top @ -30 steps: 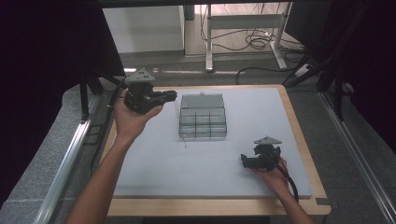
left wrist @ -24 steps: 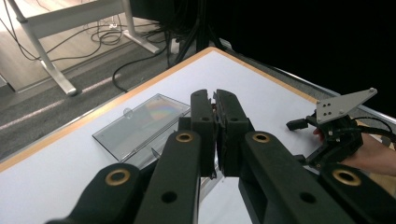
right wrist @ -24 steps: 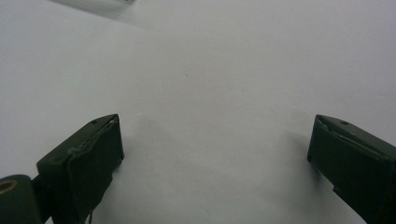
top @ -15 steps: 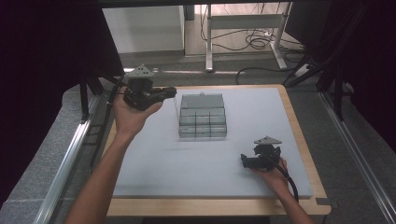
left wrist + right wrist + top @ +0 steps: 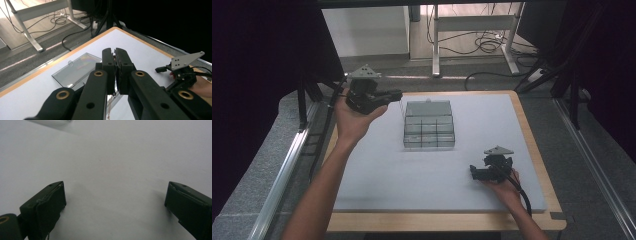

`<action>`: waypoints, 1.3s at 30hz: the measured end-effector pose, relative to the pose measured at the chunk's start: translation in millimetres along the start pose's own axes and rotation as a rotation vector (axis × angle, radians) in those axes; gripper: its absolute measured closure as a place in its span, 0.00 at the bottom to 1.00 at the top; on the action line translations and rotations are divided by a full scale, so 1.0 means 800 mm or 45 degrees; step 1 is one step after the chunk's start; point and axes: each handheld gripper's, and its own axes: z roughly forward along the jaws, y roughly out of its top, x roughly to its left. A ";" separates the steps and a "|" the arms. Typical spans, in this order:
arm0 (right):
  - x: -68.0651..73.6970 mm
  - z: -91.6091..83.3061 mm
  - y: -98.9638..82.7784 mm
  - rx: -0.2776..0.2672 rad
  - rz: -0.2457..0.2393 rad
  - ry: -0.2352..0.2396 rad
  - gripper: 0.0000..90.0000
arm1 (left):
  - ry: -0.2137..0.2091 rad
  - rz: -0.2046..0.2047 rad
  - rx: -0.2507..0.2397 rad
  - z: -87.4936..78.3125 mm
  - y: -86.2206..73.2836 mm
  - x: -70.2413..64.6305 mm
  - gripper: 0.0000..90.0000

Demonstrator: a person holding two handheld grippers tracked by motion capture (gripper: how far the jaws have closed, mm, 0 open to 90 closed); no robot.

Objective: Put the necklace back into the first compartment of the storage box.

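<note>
My left gripper [image 5: 398, 93] is held up in the air above the mat's far left corner, its jaws pointing right toward a clear compartment box [image 5: 429, 131]. In the left gripper view those jaws [image 5: 115, 51] are pressed together, and a thin chain [image 5: 109, 107] hangs down from between them. The box's clear lid [image 5: 77, 67] lies open behind the jaws. My right gripper [image 5: 474, 172] rests on the white mat [image 5: 412, 185] at the near right. In the right gripper view its jaws [image 5: 115, 192] stand wide apart over bare mat with nothing between them.
The mat covers a wooden-edged table [image 5: 532, 131]. Metal rails [image 5: 287, 165] run along the left and right sides. Beyond the far edge are a floor with cables [image 5: 482, 45] and desk legs. Dark curtains hang on both sides.
My left gripper has lifted slightly, still shut. The right gripper has stayed where it was.
</note>
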 end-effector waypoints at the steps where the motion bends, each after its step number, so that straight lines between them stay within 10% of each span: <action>1: 0.000 0.000 0.000 0.000 0.000 0.000 0.03 | 0.000 0.000 0.000 0.000 0.000 0.000 0.97; 39: 0.000 0.000 0.000 -0.003 0.004 0.001 0.03 | 0.061 0.008 0.011 0.035 0.038 0.027 0.97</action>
